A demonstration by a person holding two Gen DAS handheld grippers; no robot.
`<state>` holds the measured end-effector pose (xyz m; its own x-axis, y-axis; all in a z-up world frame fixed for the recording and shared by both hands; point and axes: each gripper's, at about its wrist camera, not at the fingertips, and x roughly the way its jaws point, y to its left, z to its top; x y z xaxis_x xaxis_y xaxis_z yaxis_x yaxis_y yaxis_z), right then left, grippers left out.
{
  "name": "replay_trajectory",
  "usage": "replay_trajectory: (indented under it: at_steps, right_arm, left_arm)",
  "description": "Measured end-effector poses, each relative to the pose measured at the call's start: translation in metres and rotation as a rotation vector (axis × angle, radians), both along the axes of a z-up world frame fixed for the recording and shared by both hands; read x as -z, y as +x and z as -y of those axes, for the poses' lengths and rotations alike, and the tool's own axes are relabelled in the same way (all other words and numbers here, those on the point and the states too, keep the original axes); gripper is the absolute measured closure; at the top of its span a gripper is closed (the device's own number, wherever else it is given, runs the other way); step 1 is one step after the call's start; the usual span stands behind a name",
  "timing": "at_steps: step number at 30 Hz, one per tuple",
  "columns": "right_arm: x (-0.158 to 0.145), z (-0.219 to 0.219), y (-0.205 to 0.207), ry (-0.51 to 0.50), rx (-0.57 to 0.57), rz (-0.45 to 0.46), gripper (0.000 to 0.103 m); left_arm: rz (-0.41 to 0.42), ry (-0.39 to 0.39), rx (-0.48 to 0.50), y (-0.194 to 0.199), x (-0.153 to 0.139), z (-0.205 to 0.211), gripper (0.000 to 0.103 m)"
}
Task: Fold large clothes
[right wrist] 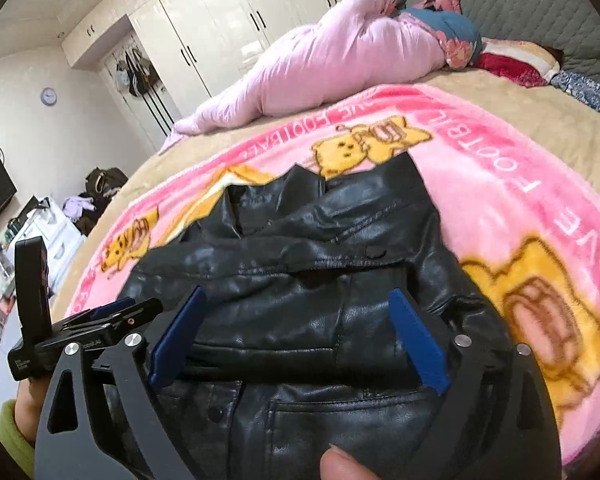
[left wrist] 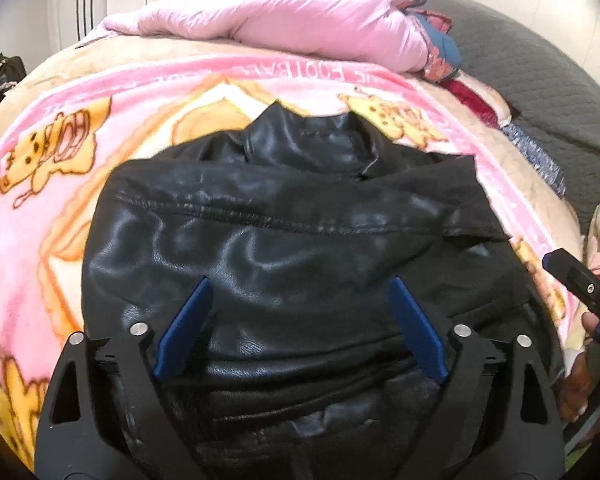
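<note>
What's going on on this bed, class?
A person holds a gripper in each hand over a black leather jacket lying folded on a pink cartoon blanket. The left gripper and right gripper are both open above it, gripping nothing.

On my pink fleece blanket white capital letters run along the border, upside down from where I stand. In the right wrist view I read "FOOTBALL" along the far edge and "OVE FOOTB" down the right side. The left wrist view shows only "FOOTBA". Small white print on my other tongs is too tiny to read.
</note>
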<state>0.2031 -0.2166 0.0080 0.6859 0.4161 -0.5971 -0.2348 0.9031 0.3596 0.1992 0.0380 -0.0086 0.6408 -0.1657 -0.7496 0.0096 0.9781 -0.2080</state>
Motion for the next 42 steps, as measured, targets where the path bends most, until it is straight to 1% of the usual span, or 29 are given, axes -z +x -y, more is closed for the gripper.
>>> replay_trajectory:
  at_steps: [1,3,4,8,12,21,31,42]
  right_arm:
    - [-0.003,0.001,-0.001,0.004,0.003,0.005,0.008]
    - [-0.011,0.002,-0.006,0.010,0.007,0.025,0.007]
    - [-0.014,0.002,-0.008,0.009,0.007,0.034,0.007]
    - [-0.028,0.000,-0.018,-0.005,0.011,0.064,0.006]
    - [-0.037,-0.003,-0.027,-0.024,0.007,0.086,0.006]
    - [-0.059,-0.008,-0.045,-0.046,0.010,0.128,0.005]
    - [-0.073,-0.007,-0.061,-0.055,0.007,0.148,0.005]
    - [-0.089,-0.004,-0.080,-0.068,0.004,0.175,0.004]
  left_arm:
    - [0.005,-0.005,0.001,-0.002,-0.004,0.000,0.018]
    - [0.026,-0.007,0.002,-0.008,-0.014,0.002,0.011]
    - [0.043,-0.006,-0.001,-0.011,-0.020,0.002,0.010]
    - [0.071,-0.018,-0.006,-0.018,-0.035,0.001,0.010]
    - [0.113,-0.004,-0.004,-0.030,-0.052,0.003,0.009]
    - [0.167,-0.002,0.010,-0.049,-0.077,0.005,0.009]
    - [0.193,-0.001,-0.010,-0.067,-0.089,0.000,0.009]
    - [0.210,0.027,0.007,-0.089,-0.096,0.007,0.009]
